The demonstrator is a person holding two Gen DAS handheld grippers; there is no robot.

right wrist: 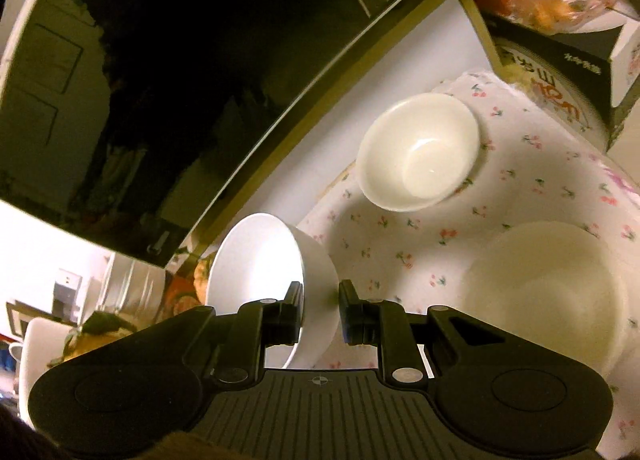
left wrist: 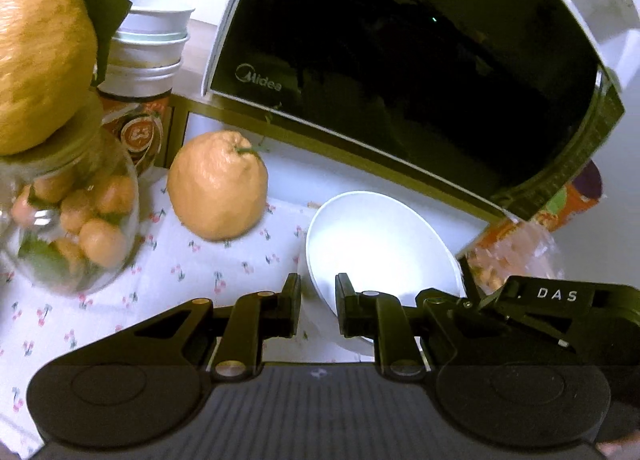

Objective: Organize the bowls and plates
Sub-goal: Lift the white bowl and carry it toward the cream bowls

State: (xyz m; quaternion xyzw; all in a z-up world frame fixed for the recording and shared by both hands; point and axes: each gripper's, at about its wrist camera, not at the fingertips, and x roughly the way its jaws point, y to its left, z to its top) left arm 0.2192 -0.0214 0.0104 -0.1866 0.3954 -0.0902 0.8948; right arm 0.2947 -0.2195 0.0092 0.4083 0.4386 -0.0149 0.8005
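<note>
Bowls are unstacked: I have both the left gripper (left wrist: pixel 318 306) and right gripper (right wrist: pixel 320 312) pinching one white bowl's (left wrist: pixel 380 248) rim, tilted above the cherry-print cloth (right wrist: pixel 420 244). A second bowl (right wrist: pixel 418 152) and a plate stack (right wrist: pixel 548 292) remain apart.

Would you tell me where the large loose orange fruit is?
In the left wrist view, the large orange fruit sits on the cherry-print cloth, between the glass jar and white bowl.

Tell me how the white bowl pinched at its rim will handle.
The white bowl looks glossy and rigid, probably glazed ceramic, so it may slip in the right gripper, which pinches only its wall. It hangs tilted, so it could pivot. Likely chips if knocked on the microwave.
</note>
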